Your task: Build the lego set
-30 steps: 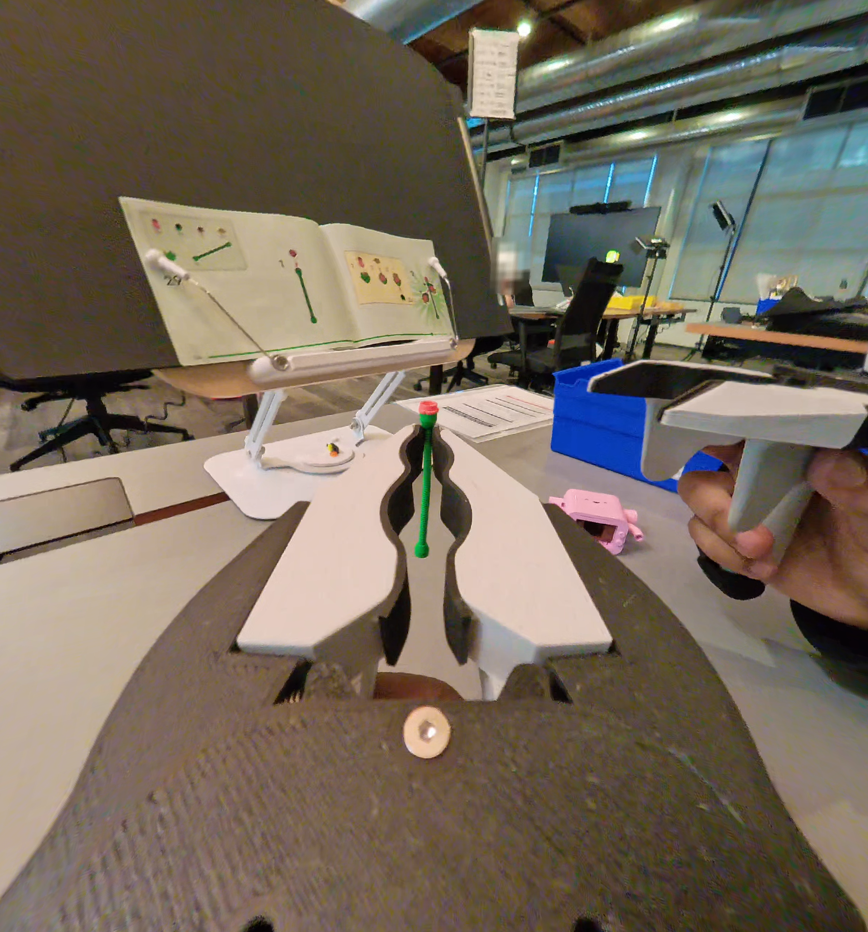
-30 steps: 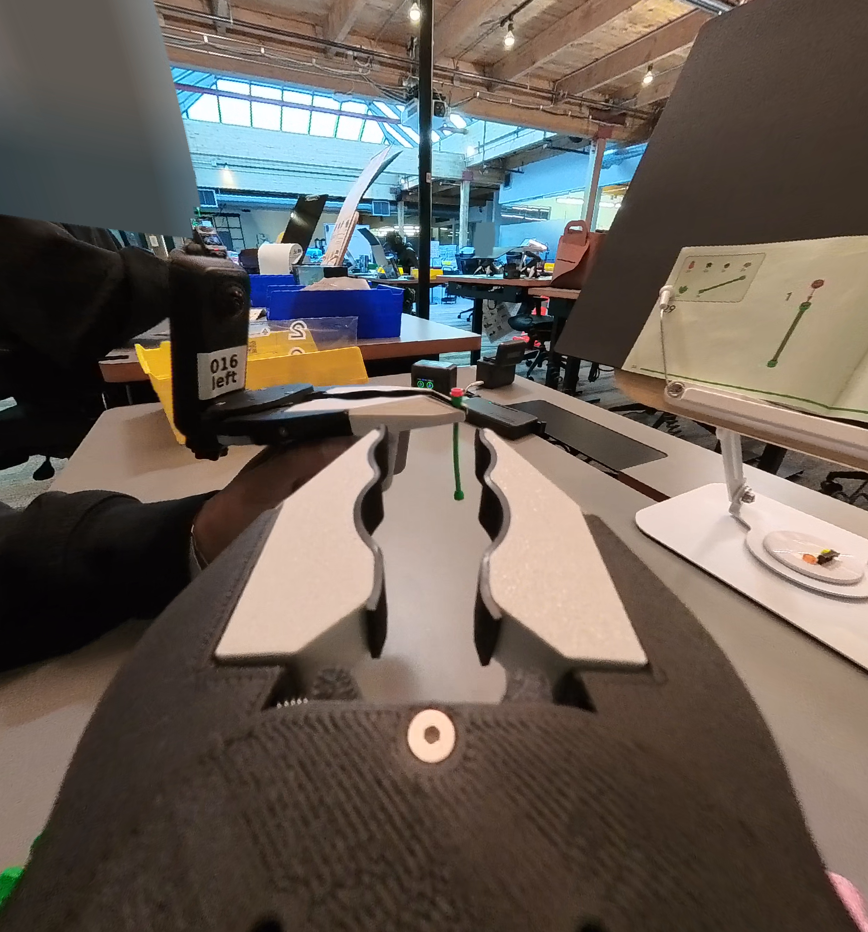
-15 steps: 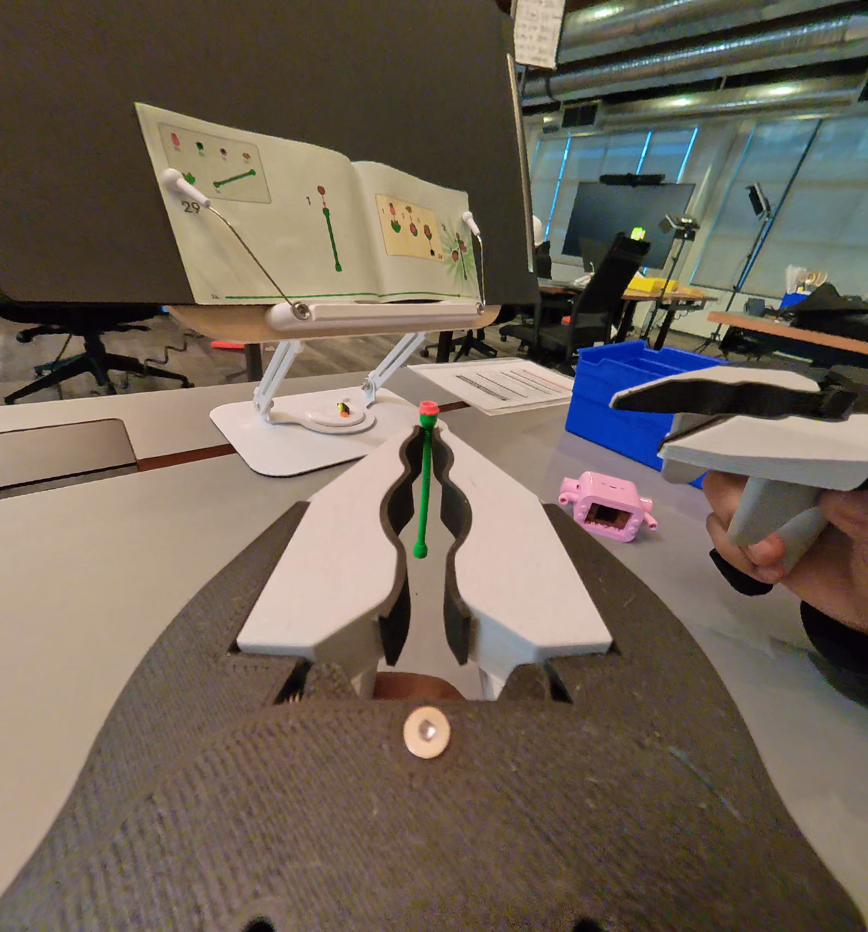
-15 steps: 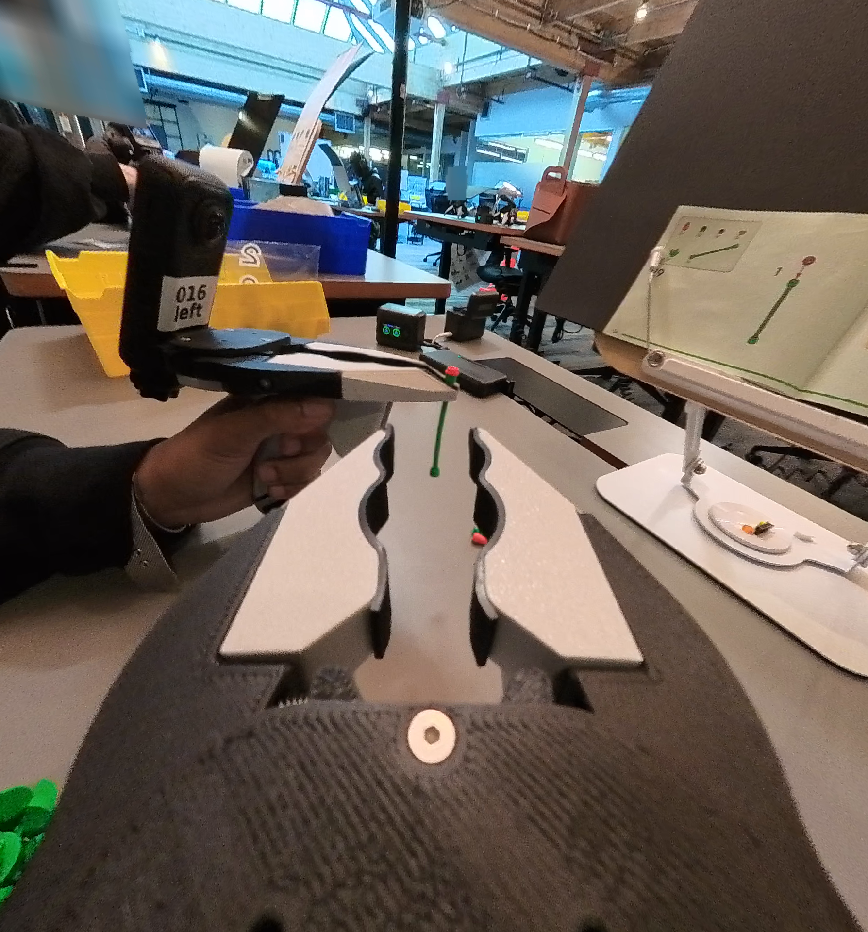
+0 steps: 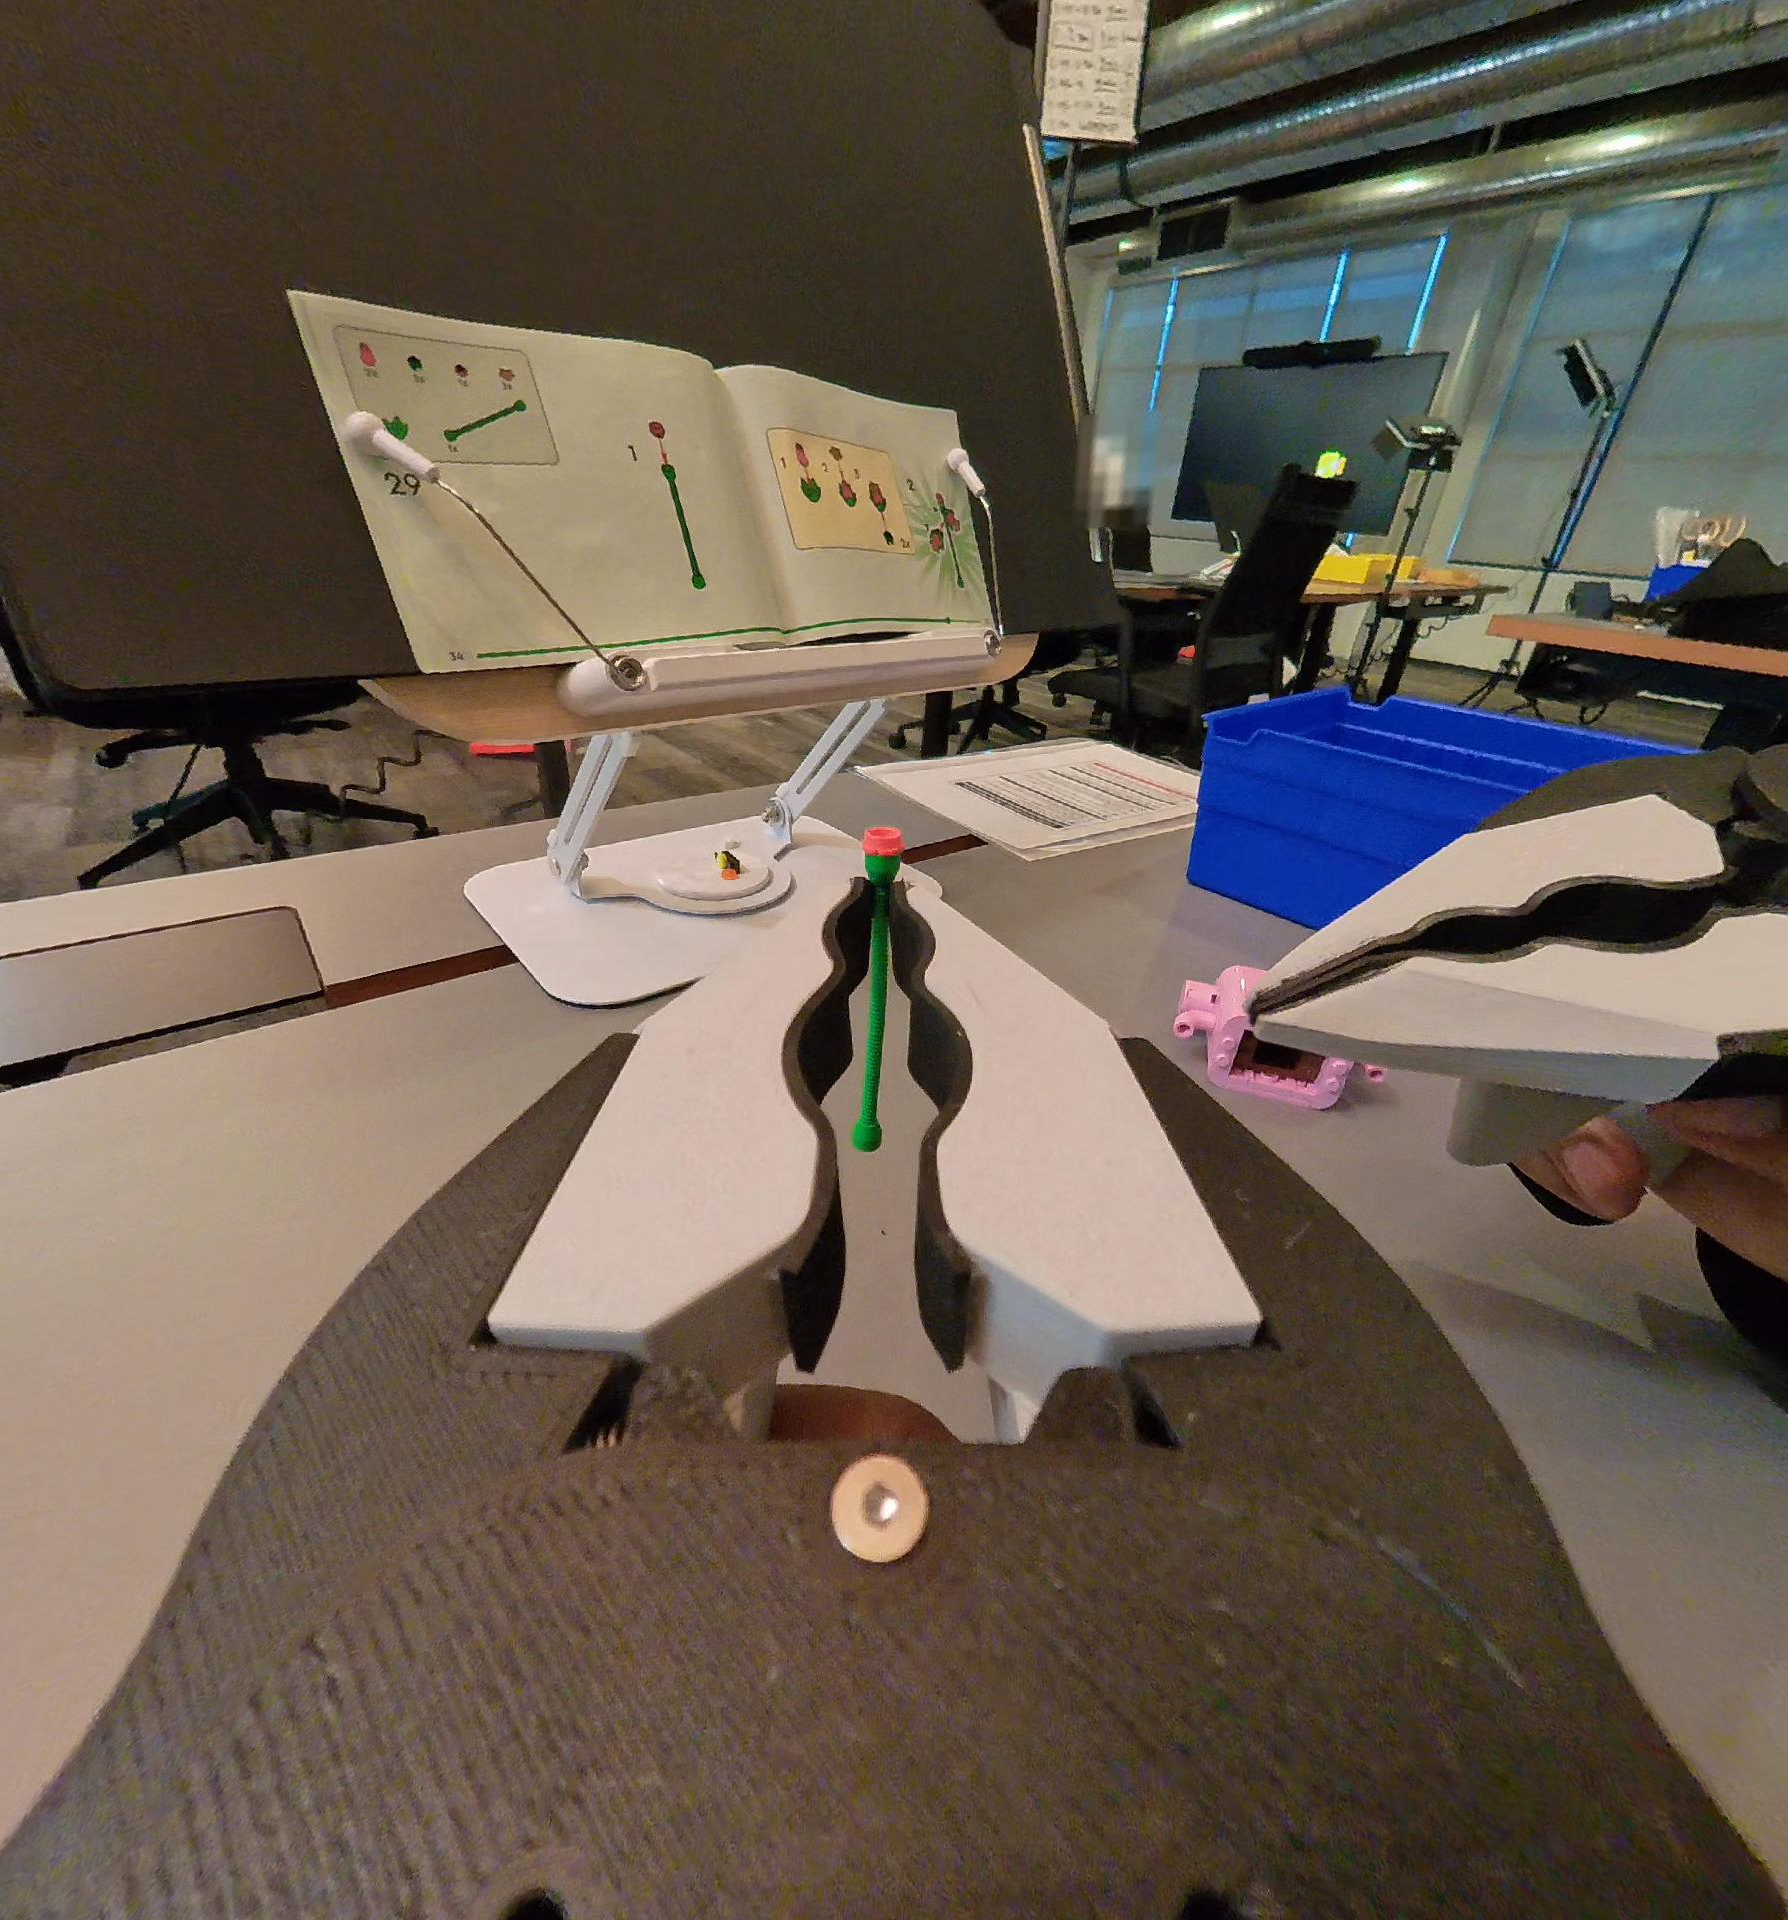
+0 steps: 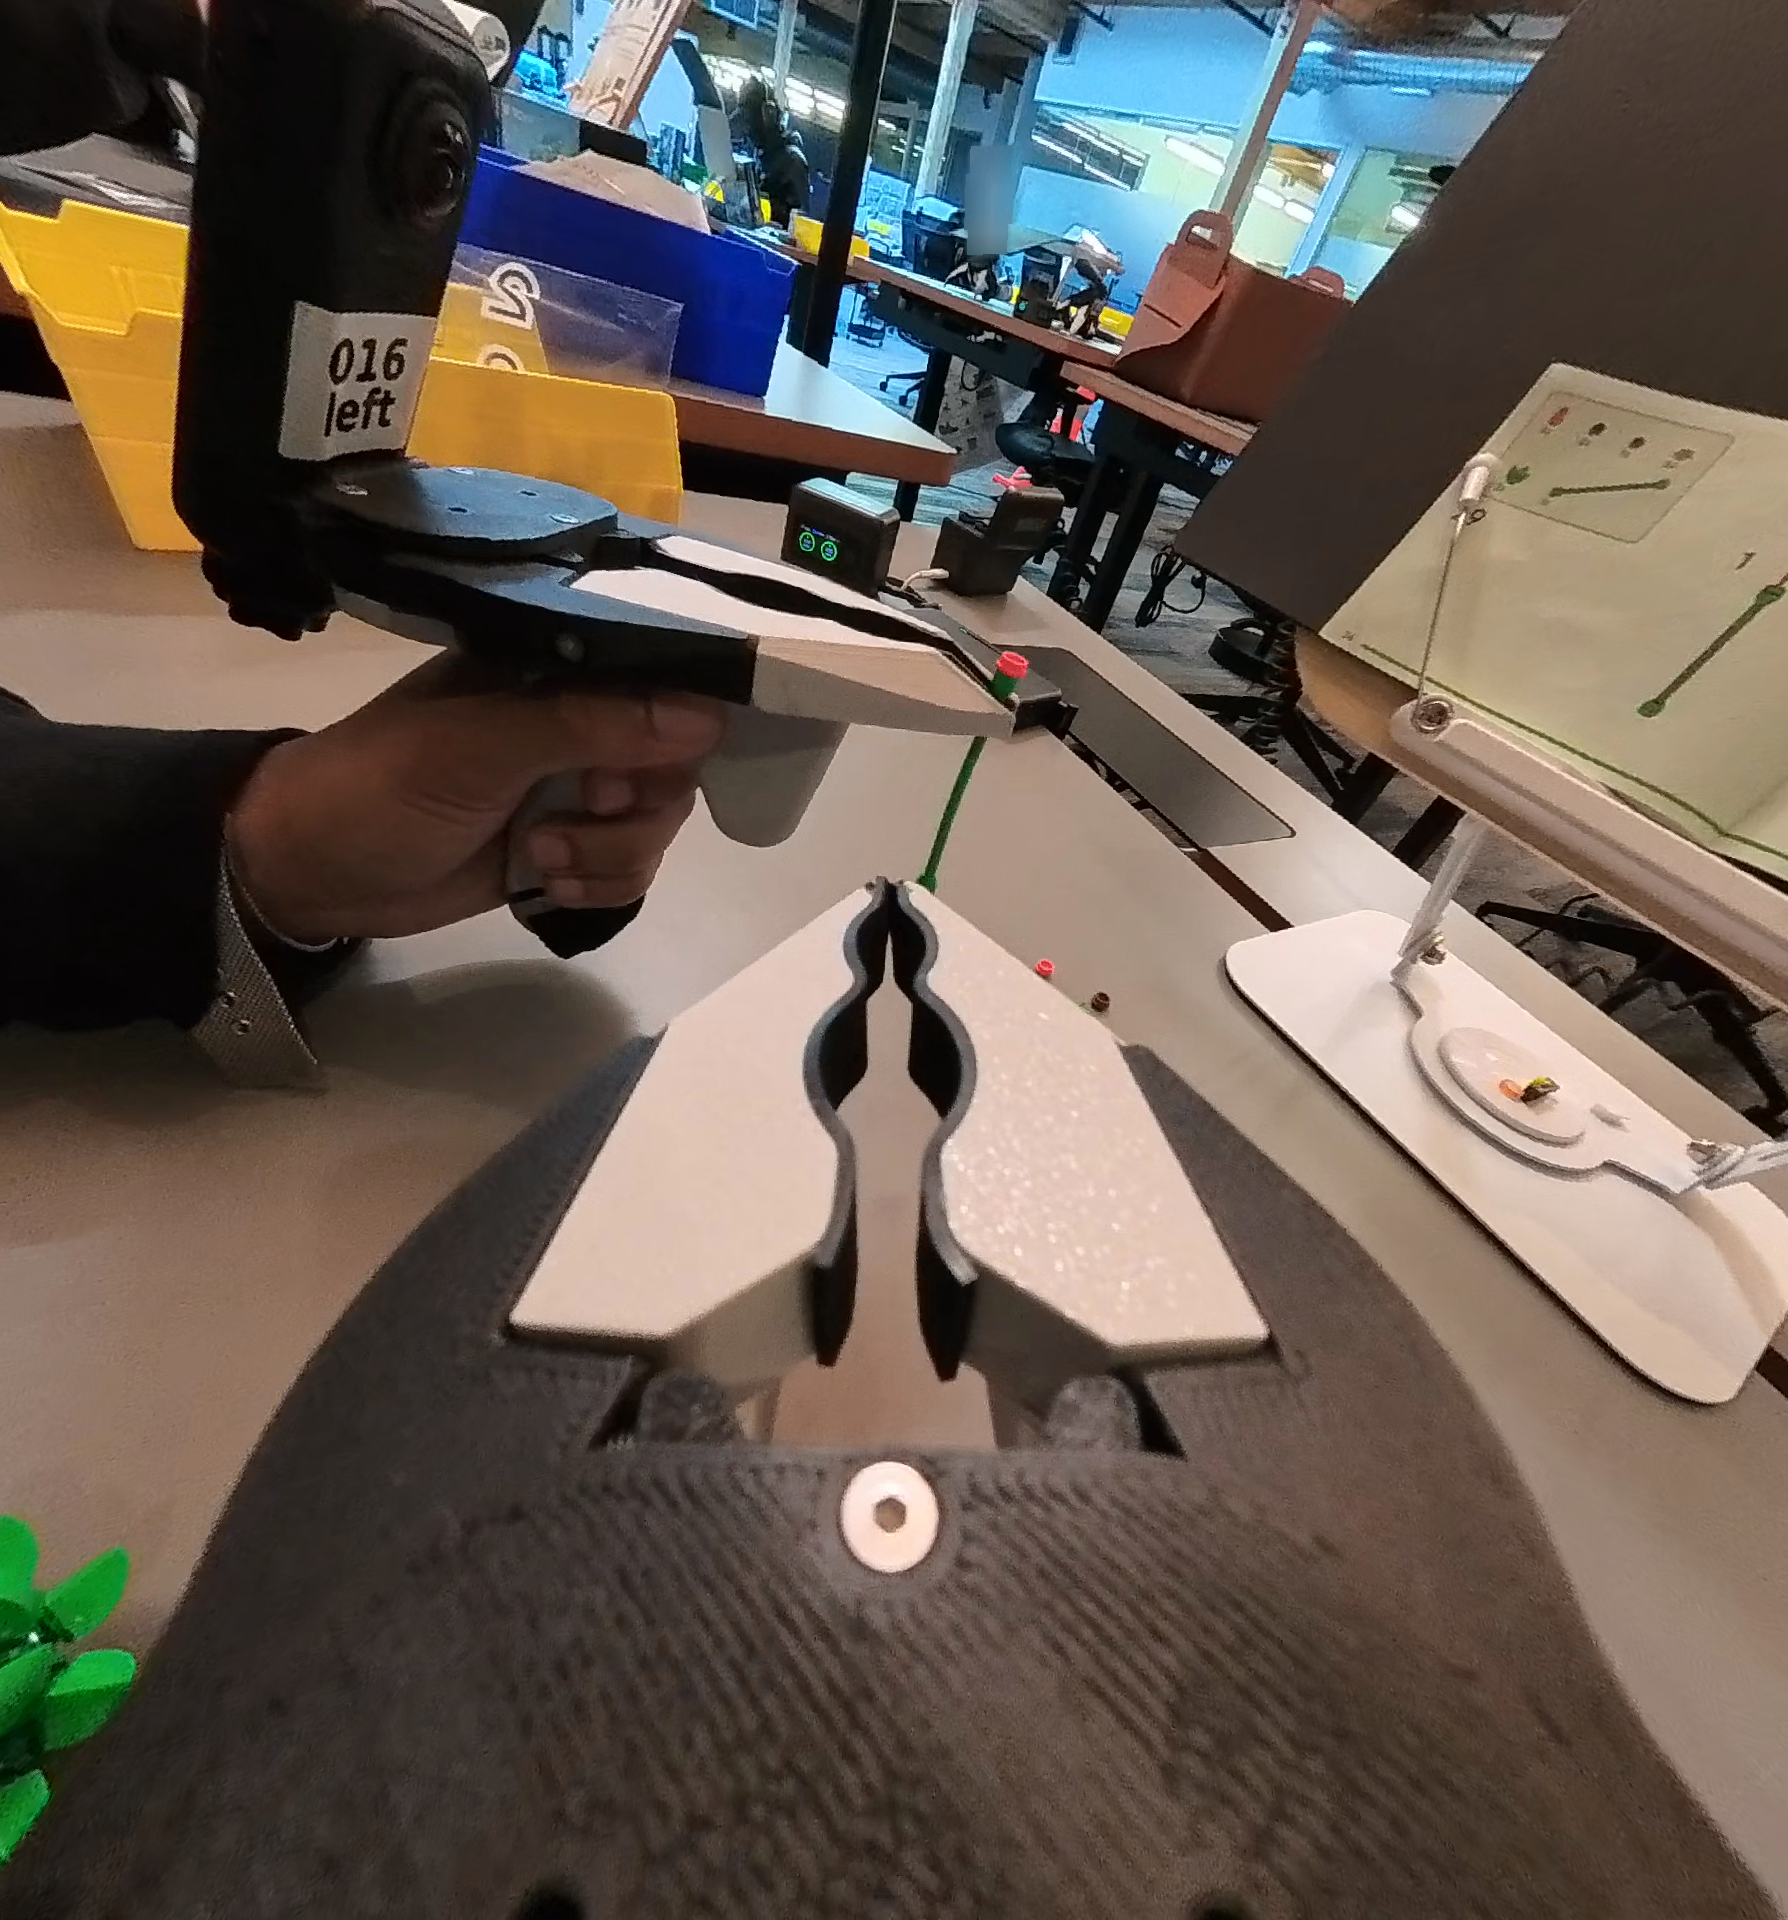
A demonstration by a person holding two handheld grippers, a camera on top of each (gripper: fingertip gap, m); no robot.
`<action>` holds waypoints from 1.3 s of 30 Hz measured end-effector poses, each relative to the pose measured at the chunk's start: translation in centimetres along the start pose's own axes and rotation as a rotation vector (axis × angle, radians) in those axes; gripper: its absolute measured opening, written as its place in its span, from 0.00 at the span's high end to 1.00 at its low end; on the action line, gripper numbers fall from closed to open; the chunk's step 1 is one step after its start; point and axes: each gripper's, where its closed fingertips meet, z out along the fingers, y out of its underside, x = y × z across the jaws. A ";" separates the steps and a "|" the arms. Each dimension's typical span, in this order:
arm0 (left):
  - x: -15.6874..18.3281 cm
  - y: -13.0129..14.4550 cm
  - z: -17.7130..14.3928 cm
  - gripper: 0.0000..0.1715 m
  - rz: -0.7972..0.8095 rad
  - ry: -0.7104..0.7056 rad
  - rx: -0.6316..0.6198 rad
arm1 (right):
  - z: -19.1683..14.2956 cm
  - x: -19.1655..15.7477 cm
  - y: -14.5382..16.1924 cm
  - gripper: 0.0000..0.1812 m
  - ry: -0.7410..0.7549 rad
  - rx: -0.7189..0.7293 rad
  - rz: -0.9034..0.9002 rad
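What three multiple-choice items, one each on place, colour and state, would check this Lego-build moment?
1. Where does the pink Lego piece lie?
A. On the table, in front of the blue bin
B. In the yellow bin
C. On the book stand's base

2. What colour is the cap on top of the green stem?
A. Blue
B. Red
C. White

3. What state is the right gripper in?
A. Wide open
B. Shut on the green stem
C. Shut, with nothing seen between its tips

Answers: 1 A, the left wrist view shows it on the grey tabletop, nearer than the bin. 2 B, a red cap tops the stem held by the left gripper. 3 C, its fingertips meet in the right wrist view, and the stem sits in the other gripper.
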 end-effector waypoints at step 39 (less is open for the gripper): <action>-3.7 -0.7 -1.1 1.00 0.035 -0.188 0.003 | 1.9 -0.6 3.4 0.91 -0.044 -0.158 0.185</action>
